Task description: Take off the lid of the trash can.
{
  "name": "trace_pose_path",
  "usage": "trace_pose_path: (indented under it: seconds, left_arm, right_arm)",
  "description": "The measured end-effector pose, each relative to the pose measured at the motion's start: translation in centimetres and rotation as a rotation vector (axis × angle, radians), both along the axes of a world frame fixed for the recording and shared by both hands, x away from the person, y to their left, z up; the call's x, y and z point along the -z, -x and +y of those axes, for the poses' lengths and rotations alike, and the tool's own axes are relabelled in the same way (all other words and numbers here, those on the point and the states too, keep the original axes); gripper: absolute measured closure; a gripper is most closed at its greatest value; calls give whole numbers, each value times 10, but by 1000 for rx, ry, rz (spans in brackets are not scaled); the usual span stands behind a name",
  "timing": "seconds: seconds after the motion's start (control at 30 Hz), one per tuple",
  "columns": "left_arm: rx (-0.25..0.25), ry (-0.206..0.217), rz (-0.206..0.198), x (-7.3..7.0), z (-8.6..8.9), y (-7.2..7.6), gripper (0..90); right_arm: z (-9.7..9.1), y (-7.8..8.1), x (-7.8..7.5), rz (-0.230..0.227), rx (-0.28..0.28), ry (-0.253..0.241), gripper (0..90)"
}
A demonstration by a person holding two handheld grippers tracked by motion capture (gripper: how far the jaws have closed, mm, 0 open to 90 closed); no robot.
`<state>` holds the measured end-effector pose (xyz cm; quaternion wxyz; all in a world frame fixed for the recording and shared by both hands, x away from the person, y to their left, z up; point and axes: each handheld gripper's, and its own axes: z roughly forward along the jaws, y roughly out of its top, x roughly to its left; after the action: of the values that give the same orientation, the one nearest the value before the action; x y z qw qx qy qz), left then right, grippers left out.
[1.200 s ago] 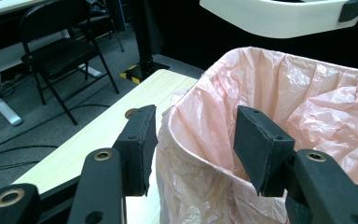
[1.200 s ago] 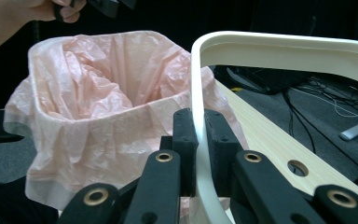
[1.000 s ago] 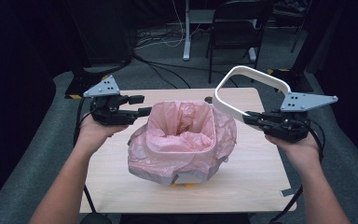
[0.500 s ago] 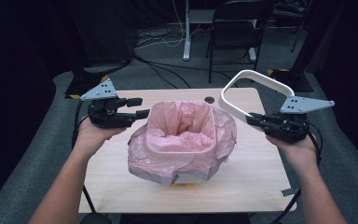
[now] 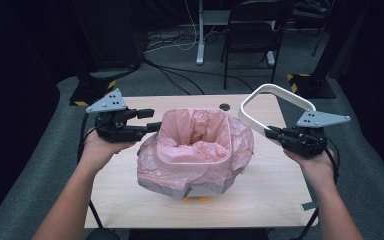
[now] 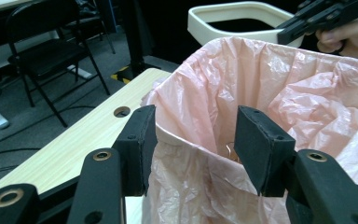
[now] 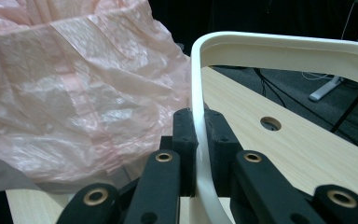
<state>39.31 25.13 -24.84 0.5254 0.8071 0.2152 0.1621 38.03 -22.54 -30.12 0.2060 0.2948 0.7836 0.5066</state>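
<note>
The bin with its pink bag takes up the middle of the desk, leaving bare strips of wood in front and at both sides. The bag's mouth stands open upward, unblocked. To its right the white ring, pinched in the right claw, hangs tilted above the desk's far right corner, near the bag.

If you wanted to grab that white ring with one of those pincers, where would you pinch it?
On a thin straight side, as the right gripper does now: one jaw inside the white ring, one outside, coming edge-on from the right side of the table. The band is flat and narrow, so the pads clamp its two faces; the curved corners would sit less squarely.
</note>
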Motion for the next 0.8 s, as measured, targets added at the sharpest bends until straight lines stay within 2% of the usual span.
trace_pose_path:
  seconds: [0.53,0.8]
  left_arm:
    - [3,-4,-3,3,-1,2,485]
    - [5,-5,-4,3,-2,2,485]
  right_arm:
    - [-7,-3,29,34,50,-28,838]
    - [-9,-4,44,46,78,-16,839]
